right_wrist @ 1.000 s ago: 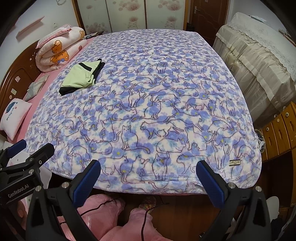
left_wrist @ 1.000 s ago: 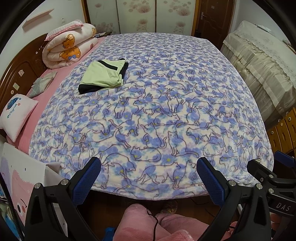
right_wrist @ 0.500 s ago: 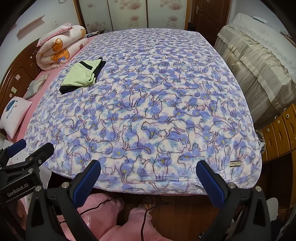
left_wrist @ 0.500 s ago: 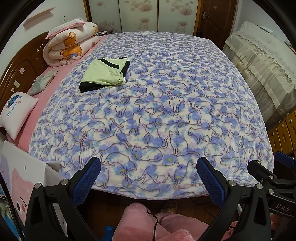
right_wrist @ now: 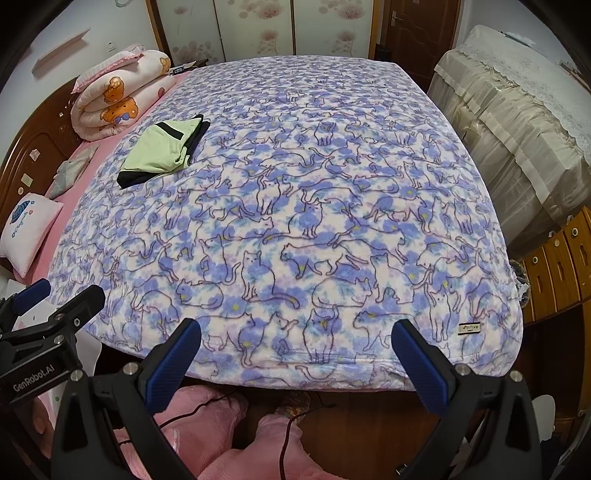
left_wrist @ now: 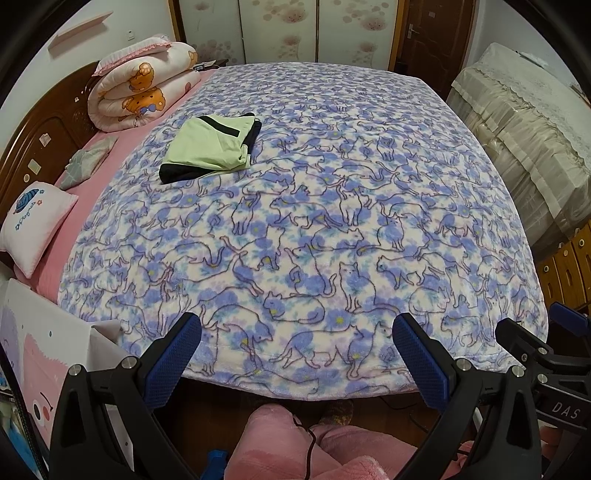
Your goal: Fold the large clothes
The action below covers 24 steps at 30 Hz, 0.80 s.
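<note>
Both the left gripper (left_wrist: 295, 354) and right gripper (right_wrist: 295, 356) are hovering, jaws spread (holding nothing), at the bed's near edge, the folded green garment (left_wrist: 210, 146) lying far-left on the cat-print blanket (left_wrist: 332, 240).

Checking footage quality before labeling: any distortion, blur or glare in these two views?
Left wrist view: strong fisheye bowing of the cat-print blanket, dark vignette corners, sharp focus, even indoor light. Right wrist view: same bowing, folded green garment crisp, no blur or strong glare.

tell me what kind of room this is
Almost certainly a home bedroom: a bed under a cat-print blanket, a wooden headboard with a rolled bear-print quilt and pillow, and wardrobe doors behind.
</note>
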Each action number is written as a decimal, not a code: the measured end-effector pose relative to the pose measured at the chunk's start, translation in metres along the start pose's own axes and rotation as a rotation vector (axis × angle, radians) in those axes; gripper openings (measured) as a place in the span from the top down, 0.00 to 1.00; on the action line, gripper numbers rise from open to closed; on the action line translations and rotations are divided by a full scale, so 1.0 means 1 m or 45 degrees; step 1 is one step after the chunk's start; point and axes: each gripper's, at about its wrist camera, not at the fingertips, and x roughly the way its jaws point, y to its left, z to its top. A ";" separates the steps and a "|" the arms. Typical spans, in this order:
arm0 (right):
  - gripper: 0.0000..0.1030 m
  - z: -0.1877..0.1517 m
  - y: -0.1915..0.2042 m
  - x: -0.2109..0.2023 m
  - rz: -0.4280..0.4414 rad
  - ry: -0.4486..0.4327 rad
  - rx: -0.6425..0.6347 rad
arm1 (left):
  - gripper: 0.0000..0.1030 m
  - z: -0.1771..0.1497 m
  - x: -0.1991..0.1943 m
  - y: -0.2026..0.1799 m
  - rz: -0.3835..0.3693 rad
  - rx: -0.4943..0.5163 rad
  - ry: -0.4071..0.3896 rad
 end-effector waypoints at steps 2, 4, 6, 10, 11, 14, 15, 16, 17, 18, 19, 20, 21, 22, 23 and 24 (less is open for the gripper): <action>0.00 0.001 0.000 -0.001 0.002 0.000 0.001 | 0.01 0.000 0.000 0.001 0.000 0.002 0.001; 0.00 0.001 0.000 0.000 0.001 0.001 0.000 | 0.01 0.000 0.000 0.000 0.000 0.002 0.001; 0.00 0.002 -0.001 0.001 0.001 0.000 -0.002 | 0.01 0.001 0.000 0.000 0.000 0.002 0.000; 0.00 0.002 -0.002 0.002 0.001 0.002 -0.001 | 0.01 0.001 0.000 -0.001 0.001 -0.001 0.003; 0.00 0.003 -0.001 0.001 0.001 0.003 0.000 | 0.01 0.001 0.000 -0.001 0.003 -0.001 0.003; 0.00 0.004 -0.002 0.002 0.002 0.003 0.000 | 0.01 0.002 0.001 -0.002 0.003 -0.003 0.003; 0.00 0.004 -0.003 0.003 0.001 0.003 -0.001 | 0.01 0.002 0.001 -0.002 0.003 -0.003 0.004; 0.00 0.005 -0.004 0.003 0.000 0.003 0.000 | 0.01 0.002 0.001 -0.002 0.003 -0.002 0.004; 0.00 0.005 -0.004 0.003 0.000 0.003 0.003 | 0.01 0.002 0.001 -0.002 0.002 -0.003 0.004; 0.00 0.007 -0.005 0.003 0.000 0.003 0.003 | 0.01 0.002 0.001 -0.002 0.003 -0.002 0.004; 0.00 0.008 -0.006 0.004 0.001 0.005 0.001 | 0.01 0.003 0.001 -0.001 0.002 -0.002 0.004; 0.00 0.008 -0.007 0.004 0.003 0.007 -0.002 | 0.01 0.003 0.002 -0.001 0.001 -0.001 0.005; 0.00 0.009 -0.007 0.004 0.003 0.008 -0.003 | 0.01 0.003 0.002 -0.001 0.001 0.000 0.006; 0.00 0.009 -0.007 0.004 0.001 0.011 -0.003 | 0.01 0.004 0.002 -0.001 0.001 0.001 0.008; 0.00 0.009 -0.007 0.004 0.002 0.009 -0.004 | 0.01 0.004 0.002 -0.001 0.001 0.000 0.007; 0.00 0.009 -0.007 0.003 0.001 0.010 -0.003 | 0.01 0.004 0.002 -0.001 0.001 0.000 0.006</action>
